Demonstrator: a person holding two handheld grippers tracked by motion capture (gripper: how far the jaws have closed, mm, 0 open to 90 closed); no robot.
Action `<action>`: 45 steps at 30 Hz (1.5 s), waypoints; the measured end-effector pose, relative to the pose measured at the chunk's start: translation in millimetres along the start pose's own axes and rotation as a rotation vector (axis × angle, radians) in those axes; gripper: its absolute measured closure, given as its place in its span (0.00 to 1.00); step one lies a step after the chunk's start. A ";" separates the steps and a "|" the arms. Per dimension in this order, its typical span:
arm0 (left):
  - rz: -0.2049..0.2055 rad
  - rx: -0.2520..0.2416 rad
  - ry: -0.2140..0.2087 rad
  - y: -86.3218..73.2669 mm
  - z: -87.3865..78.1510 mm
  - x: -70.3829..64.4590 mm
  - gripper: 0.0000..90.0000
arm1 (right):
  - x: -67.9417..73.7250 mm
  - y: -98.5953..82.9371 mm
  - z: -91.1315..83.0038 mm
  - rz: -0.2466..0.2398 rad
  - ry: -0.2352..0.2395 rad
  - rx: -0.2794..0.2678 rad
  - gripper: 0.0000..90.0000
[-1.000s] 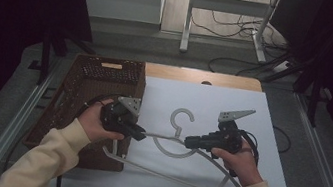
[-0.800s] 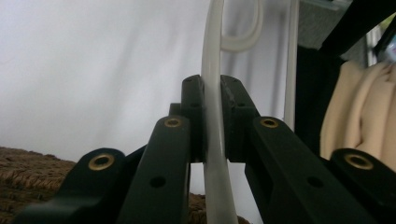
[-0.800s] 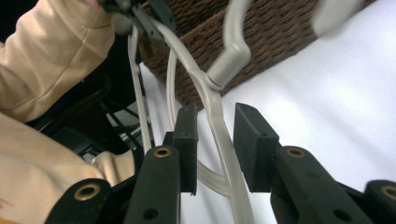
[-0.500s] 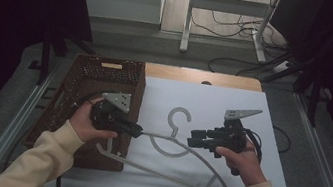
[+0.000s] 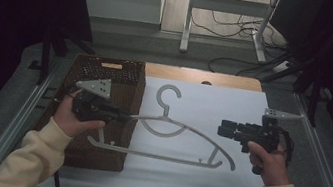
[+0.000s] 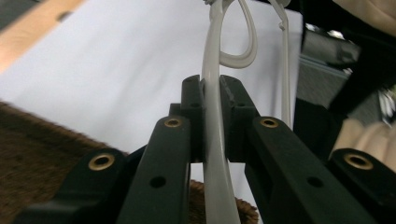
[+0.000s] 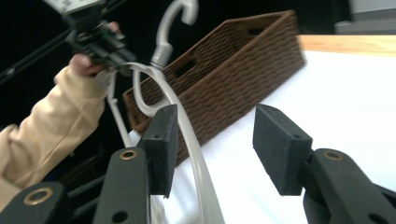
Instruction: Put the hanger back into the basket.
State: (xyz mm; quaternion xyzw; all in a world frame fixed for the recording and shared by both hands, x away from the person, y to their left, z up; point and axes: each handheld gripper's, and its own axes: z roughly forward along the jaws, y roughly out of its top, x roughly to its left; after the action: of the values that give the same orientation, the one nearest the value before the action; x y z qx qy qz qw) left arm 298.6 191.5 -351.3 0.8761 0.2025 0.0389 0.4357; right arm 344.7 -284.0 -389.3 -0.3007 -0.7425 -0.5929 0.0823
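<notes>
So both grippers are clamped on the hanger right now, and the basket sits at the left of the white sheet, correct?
Not quite. The left gripper is clamped on the hanger, but the right gripper is open, its jaws apart, as the right gripper view shows. The basket does sit at the left of the white sheet.

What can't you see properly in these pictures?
- Inside of the brown basket: in the high view the left gripper, its hand and shadow hide it.
- Hanger's left end: in the high view the left gripper's closed jaws cover it.
- Hanger's lower part: cut off by the bottom edge in the right gripper view, between the open right gripper.
- Room around the table: too dark.
</notes>
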 end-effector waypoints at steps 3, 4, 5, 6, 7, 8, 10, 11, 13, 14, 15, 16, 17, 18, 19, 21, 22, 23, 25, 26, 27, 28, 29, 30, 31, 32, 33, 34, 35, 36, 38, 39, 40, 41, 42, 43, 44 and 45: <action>-0.021 -0.032 0.037 -2.8 -11.5 1.6 0.90 | -8.8 -3.5 -11.5 0.028 -0.035 -0.035 0.56; -0.027 -0.044 0.050 -3.8 -15.7 2.1 0.90 | -11.9 -5.1 -15.0 0.039 -0.045 -0.046 0.56; -0.038 -0.055 0.066 -4.8 -20.1 2.7 0.90 | -15.5 -6.8 -17.9 0.045 -0.054 -0.054 0.56; -0.051 -0.064 0.081 -5.9 -24.5 3.4 0.91 | -18.2 -8.5 -20.3 0.058 -0.066 -0.061 0.56; -0.060 -0.074 0.096 -7.1 -29.2 4.2 0.90 | -21.1 -10.2 -22.1 0.066 -0.079 -0.065 0.56; -0.070 -0.084 0.114 -8.6 -33.8 4.8 0.90 | -23.6 -11.8 -23.6 0.075 -0.090 -0.067 0.56; -0.097 -0.107 0.152 -12.6 -44.4 6.4 0.91 | -28.3 -14.9 -25.3 0.085 -0.100 -0.069 0.56; -0.110 -0.117 0.166 -14.6 -48.8 7.1 0.90 | -30.4 -16.4 -25.7 0.092 -0.107 -0.067 0.56; -0.127 -0.130 0.188 -18.3 -56.0 7.9 0.90 | -33.0 -18.4 -25.4 0.099 -0.119 -0.063 0.55; -0.137 -0.136 0.201 -20.4 -59.5 8.1 0.90 | -33.5 -18.9 -25.0 0.102 -0.124 -0.059 0.55; -0.148 -0.135 0.212 -23.0 -63.6 8.8 0.90 | -34.1 -19.2 -24.2 0.099 -0.132 -0.049 0.55; -0.149 -0.136 0.222 -24.5 -65.8 8.7 0.90 | -34.2 -19.7 -22.6 0.096 -0.139 -0.042 0.55; -0.155 -0.138 0.239 -26.6 -68.5 8.3 0.90 | -34.3 -20.0 -21.7 0.094 -0.140 -0.037 0.55; -0.164 -0.143 0.254 -29.2 -71.6 8.1 0.90 | -34.5 -20.6 -20.0 0.094 -0.141 -0.033 0.54; -0.169 -0.150 0.262 -31.4 -74.0 8.1 0.90 | -34.5 -21.4 -17.8 0.092 -0.149 -0.019 0.54; -0.183 -0.167 0.277 -36.1 -78.3 8.4 0.90 | -35.0 -22.5 -14.8 0.088 -0.158 0.000 0.54; -0.189 -0.174 0.287 -38.5 -80.3 8.5 0.90 | -35.0 -23.3 -13.1 0.088 -0.161 0.011 0.53; -0.196 -0.180 0.299 -41.0 -82.0 8.6 0.90 | -35.3 -23.7 -11.9 0.084 -0.163 0.016 0.53; -0.209 -0.192 0.326 -47.4 -85.4 9.6 0.90 | -35.5 -24.5 -10.5 0.084 -0.165 0.025 0.53; -0.213 -0.196 0.333 -49.7 -86.5 10.2 0.90 | -35.8 -24.9 -10.0 0.083 -0.167 0.028 0.53; -0.218 -0.201 0.341 -52.1 -87.7 10.7 0.90 | -35.9 -25.1 -10.0 0.085 -0.168 0.031 0.52; -0.228 -0.207 0.350 -56.0 -89.6 11.9 0.90 | -36.0 -25.4 -9.7 0.087 -0.169 0.032 0.52; -0.232 -0.210 0.355 -58.3 -90.9 12.6 0.90 | -36.3 -25.8 -9.4 0.089 -0.171 0.034 0.52; -0.243 -0.219 0.365 -62.2 -93.0 13.7 0.90 | -36.7 -26.2 -9.1 0.089 -0.172 0.035 0.52; -0.249 -0.221 0.371 -64.5 -94.5 14.4 0.90 | -37.0 -26.8 -8.9 0.089 -0.175 0.040 0.52; -0.255 -0.224 0.379 -67.7 -96.6 15.3 0.90 | -37.2 -27.1 -8.7 0.089 -0.177 0.042 0.52; -0.261 -0.229 0.389 -71.0 -98.6 16.2 0.90 | -37.7 -27.5 -8.4 0.087 -0.180 0.045 0.52; -0.270 -0.230 0.399 -74.4 -100.9 17.2 0.90 | -37.7 -28.0 -8.1 0.091 -0.180 0.048 0.52; -0.278 -0.233 0.415 -78.6 -103.6 18.3 0.90 | -38.3 -28.5 -7.8 0.088 -0.182 0.050 0.51; -0.283 -0.233 0.427 -81.2 -105.3 18.8 0.90 | -38.6 -29.0 -7.4 0.088 -0.184 0.055 0.51; -0.297 -0.237 0.463 -89.2 -109.7 20.3 0.90 | -39.1 -29.5 -6.7 0.088 -0.189 0.060 0.51; -0.304 -0.241 0.478 -92.7 -111.4 21.1 0.90 | -39.3 -29.8 -6.5 0.089 -0.190 0.061 0.50; -0.312 -0.242 0.487 -95.2 -112.5 21.6 0.90 | -39.8 -30.1 -6.2 0.088 -0.192 0.063 0.49; -0.317 -0.245 0.500 -98.6 -114.0 22.4 0.90 | -40.0 -30.3 -6.1 0.089 -0.193 0.065 0.49; -0.327 -0.247 0.517 -102.6 -115.6 23.2 0.90 | -40.5 -30.8 -5.9 0.086 -0.197 0.068 0.47; -0.335 -0.248 0.527 -105.6 -116.7 24.1 0.90 | -40.6 -31.1 -5.8 0.090 -0.204 0.071 0.44; -0.339 -0.248 0.534 -107.7 -117.4 24.9 0.90 | -40.8 -31.3 -5.7 0.091 -0.215 0.073 0.42; -0.348 -0.247 0.542 -110.4 -118.1 26.0 0.90 | -40.6 -31.4 -5.6 0.095 -0.223 0.077 0.40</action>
State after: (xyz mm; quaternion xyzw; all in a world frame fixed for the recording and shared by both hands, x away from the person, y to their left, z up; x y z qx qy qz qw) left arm 258.0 349.4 -367.2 0.7270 0.4511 0.2195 0.4689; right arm 359.1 -307.1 -433.2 -0.3962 -0.7541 -0.5223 0.0386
